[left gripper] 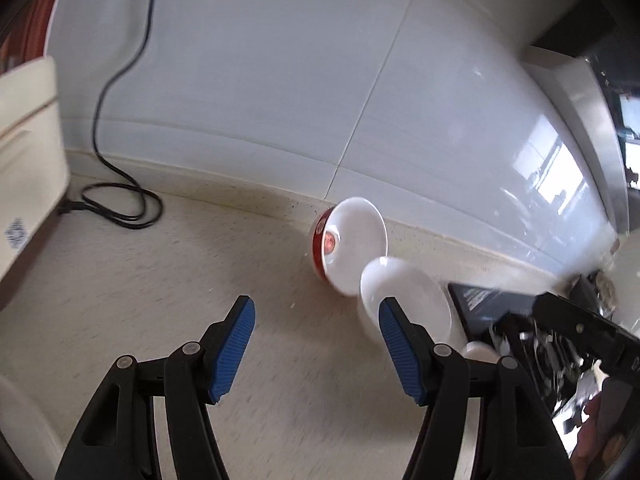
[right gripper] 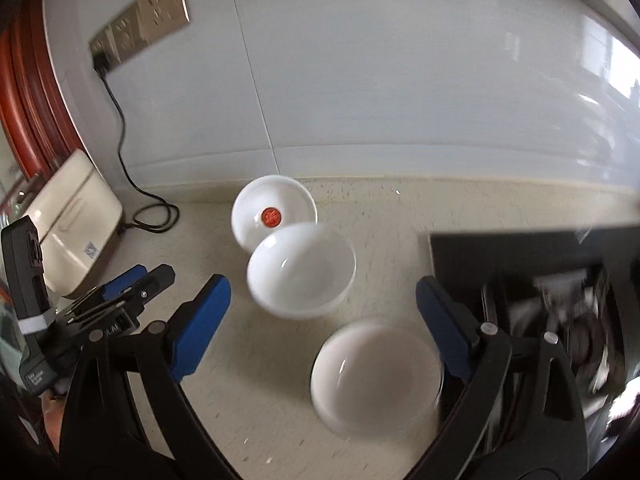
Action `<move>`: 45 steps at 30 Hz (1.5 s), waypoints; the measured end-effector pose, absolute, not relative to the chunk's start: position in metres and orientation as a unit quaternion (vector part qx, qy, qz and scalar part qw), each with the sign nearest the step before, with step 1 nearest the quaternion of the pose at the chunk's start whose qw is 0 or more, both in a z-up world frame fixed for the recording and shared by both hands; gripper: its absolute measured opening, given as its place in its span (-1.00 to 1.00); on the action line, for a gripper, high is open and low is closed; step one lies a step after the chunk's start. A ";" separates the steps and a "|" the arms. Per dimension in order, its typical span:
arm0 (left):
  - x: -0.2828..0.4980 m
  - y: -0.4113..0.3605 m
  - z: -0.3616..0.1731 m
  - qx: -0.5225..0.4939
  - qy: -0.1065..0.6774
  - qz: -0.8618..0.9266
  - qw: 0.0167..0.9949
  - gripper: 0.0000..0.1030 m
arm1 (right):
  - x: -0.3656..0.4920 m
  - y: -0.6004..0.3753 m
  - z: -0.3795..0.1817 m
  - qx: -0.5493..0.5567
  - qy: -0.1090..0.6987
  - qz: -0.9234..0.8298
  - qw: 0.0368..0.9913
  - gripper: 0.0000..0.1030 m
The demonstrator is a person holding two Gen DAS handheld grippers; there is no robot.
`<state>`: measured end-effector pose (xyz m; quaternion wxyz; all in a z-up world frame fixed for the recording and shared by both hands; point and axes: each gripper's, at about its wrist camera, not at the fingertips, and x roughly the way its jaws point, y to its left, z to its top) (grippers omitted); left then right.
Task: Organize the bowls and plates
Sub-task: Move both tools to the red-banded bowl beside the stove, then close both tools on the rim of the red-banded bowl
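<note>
White glossy wall tiles (right gripper: 400, 80) back a speckled cream table (right gripper: 224, 392). At its right edge sits a black rack (right gripper: 520, 256), its contents blurred. Only the right wrist view shows the socket strip (right gripper: 140, 20) and all three bowls in a row: a near white bowl (right gripper: 376, 376), a middle white bowl (right gripper: 302, 272) and the red-marked bowl (right gripper: 274, 208) nearest the wall. The left view shows that last bowl's red outside (left gripper: 318, 248) and a coiled black cable (left gripper: 120, 208) beside a cream appliance (left gripper: 28, 152). Left gripper (left gripper: 316, 344) and right gripper (right gripper: 324, 316) both gape wide, empty.
</note>
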<state>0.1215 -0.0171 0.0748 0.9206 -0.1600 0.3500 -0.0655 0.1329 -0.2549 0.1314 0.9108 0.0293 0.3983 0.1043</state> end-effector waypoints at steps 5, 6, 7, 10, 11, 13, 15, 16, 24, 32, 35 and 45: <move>0.175 -0.021 0.053 -0.214 0.381 -0.064 0.897 0.02 | 0.218 -0.233 0.117 -0.013 0.472 0.128 0.872 0.84; 0.182 -0.021 0.049 -0.226 0.386 -0.065 0.892 -0.06 | 0.233 -0.230 0.111 -0.014 0.485 0.130 0.865 0.84; 0.192 -0.019 0.044 -0.243 0.390 -0.062 0.886 -0.08 | 0.240 -0.229 0.107 -0.014 0.493 0.129 0.860 0.84; 0.204 -0.018 0.035 -0.257 0.391 -0.057 0.882 -0.08 | 0.271 -0.224 0.087 -0.007 0.531 0.130 0.837 0.84; 0.208 -0.019 0.031 -0.262 0.394 -0.055 0.879 -0.08 | 0.279 -0.222 0.080 -0.006 0.542 0.133 0.830 0.83; 0.212 -0.017 0.025 -0.271 0.399 -0.055 0.874 -0.08 | 0.288 -0.223 0.073 -0.005 0.551 0.136 0.823 0.81; 0.215 -0.015 0.018 -0.278 0.401 -0.053 0.871 -0.08 | 0.298 -0.220 0.068 -0.011 0.556 0.139 0.819 0.76; 0.218 -0.016 0.015 -0.282 0.403 -0.055 0.869 -0.08 | 0.303 -0.218 0.067 -0.013 0.557 0.140 0.818 0.71; 0.235 -0.021 -0.001 -0.278 0.422 -0.054 0.861 -0.36 | 0.327 -0.198 0.047 -0.021 0.585 0.161 0.794 0.15; 0.245 -0.028 -0.008 -0.248 0.425 -0.048 0.869 -0.77 | 0.329 -0.182 0.039 -0.037 0.590 0.179 0.786 -0.57; 0.248 -0.026 -0.008 -0.237 0.421 -0.034 0.875 -0.80 | 0.327 -0.176 0.042 -0.031 0.586 0.187 0.788 -0.59; 0.236 -0.001 0.032 -0.219 0.367 0.009 0.904 -0.88 | 0.306 -0.149 0.073 -0.023 0.545 0.216 0.809 -0.59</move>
